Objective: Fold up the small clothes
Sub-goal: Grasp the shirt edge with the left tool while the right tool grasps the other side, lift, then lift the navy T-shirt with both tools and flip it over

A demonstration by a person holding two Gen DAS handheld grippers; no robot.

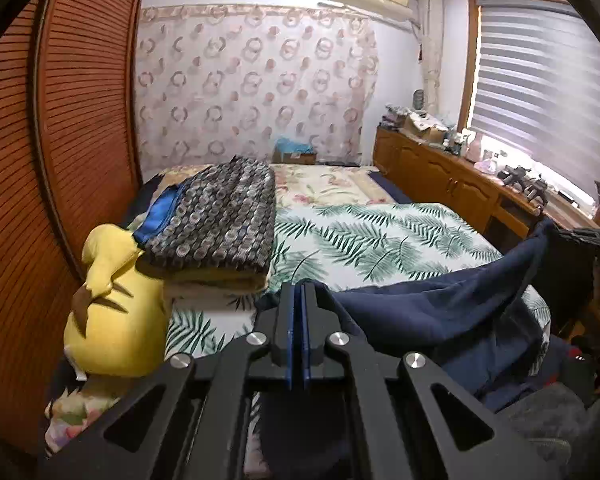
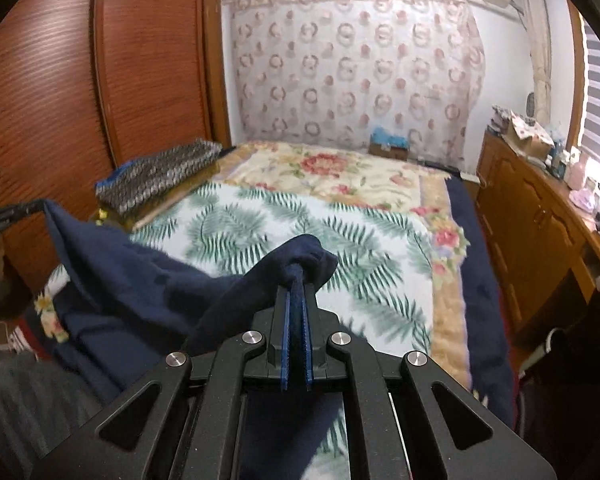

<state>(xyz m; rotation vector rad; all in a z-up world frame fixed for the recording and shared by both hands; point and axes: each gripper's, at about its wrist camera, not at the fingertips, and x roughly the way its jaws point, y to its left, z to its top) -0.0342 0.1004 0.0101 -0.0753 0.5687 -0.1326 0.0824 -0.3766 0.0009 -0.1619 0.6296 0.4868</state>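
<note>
A navy blue garment [image 1: 428, 312] hangs stretched between my two grippers above the bed. In the left wrist view my left gripper [image 1: 300, 286] is shut, with one edge of the cloth pinched at its tips. From there the cloth runs right and up to my right gripper [image 1: 546, 224] at the frame's edge. In the right wrist view my right gripper [image 2: 298, 276] is shut on a bunched corner of the navy garment [image 2: 140, 280]. The cloth sags left toward the left gripper [image 2: 40, 205], which a hand holds.
The bed carries a palm-leaf sheet [image 1: 380, 240] and a floral blanket [image 2: 332, 172] behind it. A folded patterned blanket stack [image 1: 220, 216] and a yellow plush toy [image 1: 112, 300] lie at the left by the wooden wardrobe [image 1: 60, 120]. A cluttered wooden cabinet [image 1: 440, 176] lines the right.
</note>
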